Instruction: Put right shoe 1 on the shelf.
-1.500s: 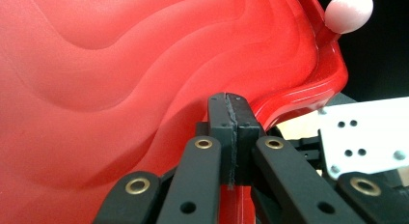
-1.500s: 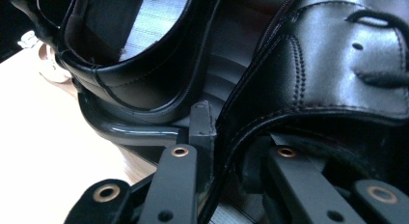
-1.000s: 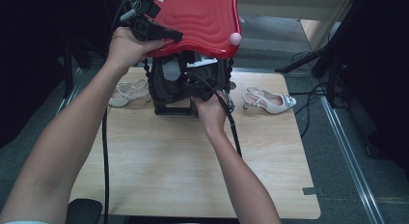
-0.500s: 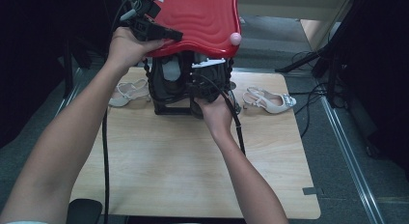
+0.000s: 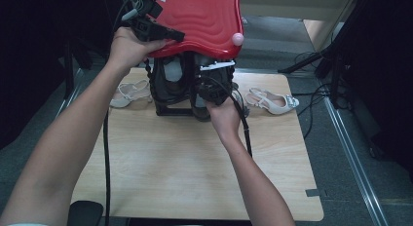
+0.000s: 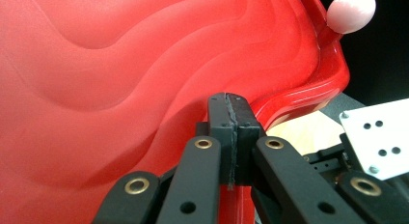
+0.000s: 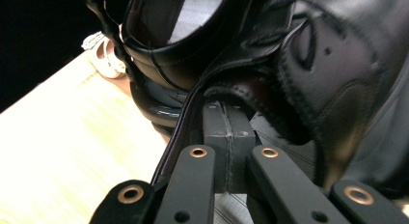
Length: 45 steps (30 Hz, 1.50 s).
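A red wavy lid (image 5: 204, 21) with a pink knob (image 5: 237, 39) is raised over a black case (image 5: 168, 87) at the table's far side. Dark leather shoes (image 7: 308, 64) sit inside it. My left gripper (image 5: 151, 28) lies on the lid's left edge. In the left gripper view its jaws are shut, and the fingertips (image 6: 226, 101) rest against the lid (image 6: 120, 74). My right gripper (image 5: 209, 92) is at the case's front. It is shut, with its tips (image 7: 224, 108) tucked under a black leather edge and nothing seen between the pads.
Two pale strappy sandals lie on the wooden table (image 5: 195, 172), one left of the case (image 5: 127, 93) and one right of it (image 5: 272, 102). Cables trail from both grippers. Dark stands and cables (image 5: 336, 65) are on the floor to the right.
The right hand has shifted slightly right and back toward the person at the case's front. The left hand and the red lid have stayed put.
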Available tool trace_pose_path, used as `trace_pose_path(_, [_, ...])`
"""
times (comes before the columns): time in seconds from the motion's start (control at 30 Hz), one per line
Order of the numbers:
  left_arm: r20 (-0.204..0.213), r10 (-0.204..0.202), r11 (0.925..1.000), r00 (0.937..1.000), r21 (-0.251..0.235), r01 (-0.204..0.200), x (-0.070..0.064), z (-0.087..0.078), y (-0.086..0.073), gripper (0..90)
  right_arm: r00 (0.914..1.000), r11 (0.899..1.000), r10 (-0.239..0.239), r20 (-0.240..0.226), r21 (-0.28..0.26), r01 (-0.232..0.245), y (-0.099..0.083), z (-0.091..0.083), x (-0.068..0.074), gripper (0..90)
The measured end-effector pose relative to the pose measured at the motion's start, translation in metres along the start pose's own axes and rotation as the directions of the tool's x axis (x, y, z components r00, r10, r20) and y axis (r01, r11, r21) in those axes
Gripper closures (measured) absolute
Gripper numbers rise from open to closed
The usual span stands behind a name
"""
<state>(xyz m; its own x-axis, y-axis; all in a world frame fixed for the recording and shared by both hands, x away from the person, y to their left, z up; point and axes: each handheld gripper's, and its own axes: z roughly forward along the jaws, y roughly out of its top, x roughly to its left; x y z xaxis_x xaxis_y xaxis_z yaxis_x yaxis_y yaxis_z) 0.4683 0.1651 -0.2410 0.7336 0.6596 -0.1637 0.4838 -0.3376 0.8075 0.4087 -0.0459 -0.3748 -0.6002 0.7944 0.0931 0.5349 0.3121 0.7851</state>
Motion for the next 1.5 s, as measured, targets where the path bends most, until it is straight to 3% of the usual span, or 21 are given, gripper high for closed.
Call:
trace_pose_path(0.17, [0.002,0.001,1.0,1.0,0.001,-0.001,0.0,0.0,0.0,90.0,0.9999,1.0,0.009,-0.012,-0.01,-0.009,0.0,-0.001,-0.003,90.0])
trace_pose_path(0.27, [0.003,-0.001,1.0,1.0,0.001,0.001,0.0,0.0,0.0,90.0,0.9991,1.0,0.0,-0.043,-0.011,0.0,-0.001,-0.009,0.0,90.0])
trace_pose_path(0.5, [-0.001,-0.005,1.0,1.0,0.004,0.005,0.0,0.0,0.001,90.0,0.9908,0.999,-0.05,-0.126,-0.028,0.047,-0.009,-0.03,0.019,90.0])
trace_pose_path(0.7, [0.0,-0.004,1.0,1.0,0.004,0.004,0.0,0.0,0.0,90.0,0.9752,0.996,-0.088,-0.203,-0.015,0.086,-0.033,-0.034,0.028,90.0])
trace_pose_path(0.87, [0.0,-0.002,1.0,1.0,0.003,0.002,0.0,0.0,0.001,90.0,0.9588,0.995,-0.095,-0.268,0.0,0.099,-0.056,-0.03,0.028,90.0])
trace_pose_path(0.97, [0.002,-0.003,1.0,1.0,0.003,0.003,0.0,0.0,0.0,90.0,0.9542,0.994,-0.105,-0.28,0.001,0.11,-0.067,-0.026,0.025,90.0])
trace_pose_path(1.07, [0.002,-0.003,1.0,1.0,0.001,0.003,0.0,0.0,0.0,90.0,0.955,0.995,-0.095,-0.281,0.012,0.103,-0.077,-0.018,0.019,90.0])
trace_pose_path(1.2, [0.005,-0.003,1.0,1.0,0.002,0.003,0.0,0.0,0.0,90.0,0.9642,0.998,-0.066,-0.257,0.0,0.068,-0.078,-0.012,0.009,90.0])
trace_pose_path(1.33, [0.012,-0.014,0.9999,0.9998,0.005,0.014,0.002,0.0,0.0,90.0,0.9579,0.999,-0.033,-0.285,-0.016,0.03,-0.073,-0.011,0.0,90.0])
trace_pose_path(1.5, [0.007,-0.009,0.9999,0.9999,0.007,0.009,0.001,-0.001,0.0,90.0,0.9692,0.999,-0.042,-0.243,-0.021,0.039,-0.063,-0.008,0.001,90.0])
